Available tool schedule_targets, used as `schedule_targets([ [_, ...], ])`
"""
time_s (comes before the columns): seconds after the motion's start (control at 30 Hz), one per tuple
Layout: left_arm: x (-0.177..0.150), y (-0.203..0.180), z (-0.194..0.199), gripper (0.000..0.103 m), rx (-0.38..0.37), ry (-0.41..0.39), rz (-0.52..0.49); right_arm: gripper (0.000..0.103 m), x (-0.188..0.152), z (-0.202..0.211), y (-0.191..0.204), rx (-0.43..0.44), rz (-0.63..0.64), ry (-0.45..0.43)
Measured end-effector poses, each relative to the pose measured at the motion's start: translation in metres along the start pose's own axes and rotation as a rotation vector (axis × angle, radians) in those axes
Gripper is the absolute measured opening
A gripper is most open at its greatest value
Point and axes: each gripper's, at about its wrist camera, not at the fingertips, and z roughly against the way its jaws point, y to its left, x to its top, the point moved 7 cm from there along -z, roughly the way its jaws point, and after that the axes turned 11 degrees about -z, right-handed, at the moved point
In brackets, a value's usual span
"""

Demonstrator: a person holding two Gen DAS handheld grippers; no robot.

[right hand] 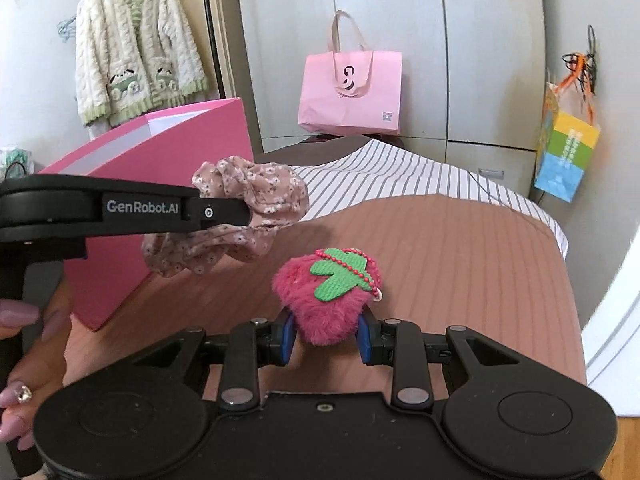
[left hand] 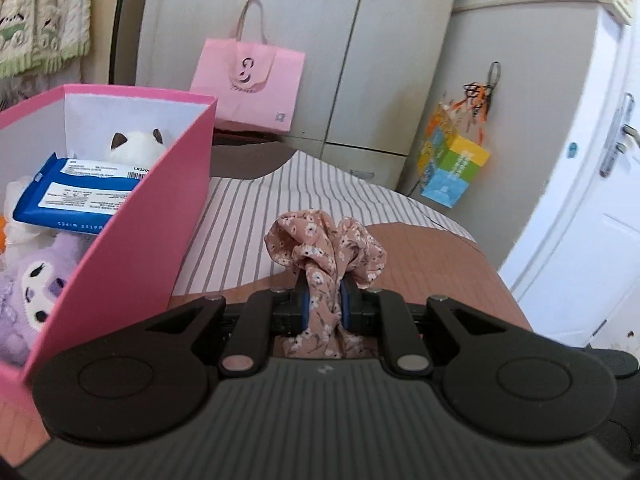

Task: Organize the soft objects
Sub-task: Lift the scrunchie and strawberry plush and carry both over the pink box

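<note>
My left gripper [left hand: 323,300] is shut on a pink floral scrunchie [left hand: 326,252], which bunches above its blue pads and hangs below them. In the right wrist view that left gripper [right hand: 244,212] reaches in from the left, holding the scrunchie [right hand: 248,216] in the air just right of the pink box [right hand: 160,184]. My right gripper [right hand: 326,336] is shut on a fuzzy pink strawberry plush [right hand: 320,308] with a green leaf and red bead chain. The open pink box [left hand: 132,216] holds a purple plush [left hand: 32,288], a white plush [left hand: 134,146] and a blue wipes pack [left hand: 76,192].
The brown bed cover [right hand: 440,280] and a striped sheet [right hand: 400,172] lie under both grippers. A pink tote bag [right hand: 352,92] leans on grey wardrobe doors at the back. A colourful bag [right hand: 568,156] hangs at right, a knitted cardigan [right hand: 132,48] at left. A hand [right hand: 24,344] grips the left tool.
</note>
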Motion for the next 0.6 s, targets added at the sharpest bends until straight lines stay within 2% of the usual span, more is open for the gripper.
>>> schedule_targets([
  [0.13,-0.005,-0.001,0.018,0.013,-0.023,-0.013,-0.027,0.035,-0.01,0.017,0.007,0.026,-0.054,-0.024],
  [0.43,-0.026,0.001,0.068,0.013,-0.108,-0.035,-0.06,0.035,-0.035,0.049,0.024,-0.027,-0.024,-0.044],
  [0.6,-0.037,0.004,0.095,0.013,-0.122,-0.034,-0.11,0.035,-0.045,0.061,0.034,-0.024,-0.005,-0.041],
])
